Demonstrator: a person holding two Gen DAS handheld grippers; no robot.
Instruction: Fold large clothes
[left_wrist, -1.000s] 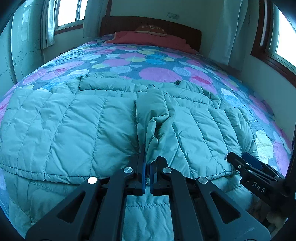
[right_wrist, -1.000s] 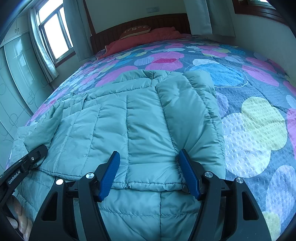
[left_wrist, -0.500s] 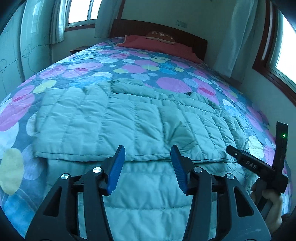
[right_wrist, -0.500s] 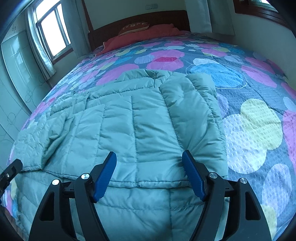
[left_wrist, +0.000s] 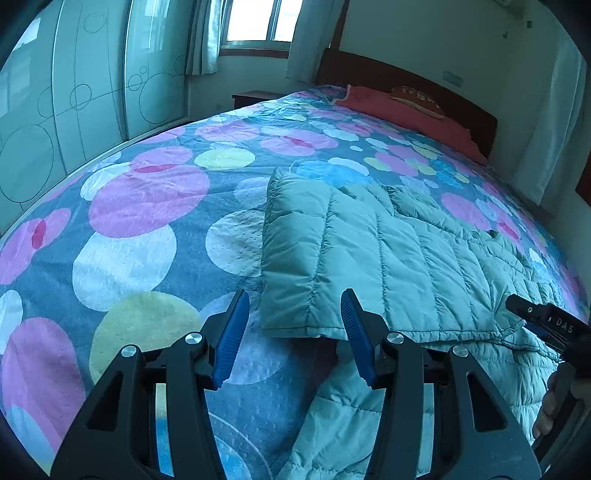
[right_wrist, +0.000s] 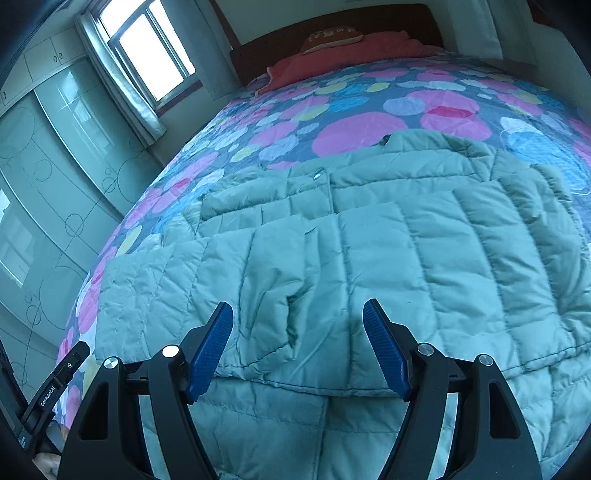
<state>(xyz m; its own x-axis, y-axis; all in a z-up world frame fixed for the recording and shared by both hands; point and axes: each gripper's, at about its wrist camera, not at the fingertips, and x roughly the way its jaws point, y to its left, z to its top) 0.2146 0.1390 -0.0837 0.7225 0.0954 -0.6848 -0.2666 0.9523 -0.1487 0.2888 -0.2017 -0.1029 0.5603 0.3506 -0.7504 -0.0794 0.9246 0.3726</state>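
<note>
Green puffy coat (left_wrist: 388, 258) lies folded on the spotty bed (left_wrist: 147, 206). Left gripper (left_wrist: 291, 328) is wide with nothing in it. Right gripper (right_wrist: 297, 339) is closing, gripping nothing.

right gripper (right_wrist: 297, 350): closing, nothing between fingers | puffer jacket (right_wrist: 388, 266): folded, flat on bedspread (right_wrist: 362, 129)

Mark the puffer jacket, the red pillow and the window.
puffer jacket (right_wrist: 388, 258), right wrist view, quilted top panel.
red pillow (left_wrist: 388, 107), left wrist view, middle of its top.
window (right_wrist: 151, 51), right wrist view, bright pane.

Home bedroom: bed (left_wrist: 155, 206), headboard (left_wrist: 406, 88), wardrobe (left_wrist: 74, 92).
</note>
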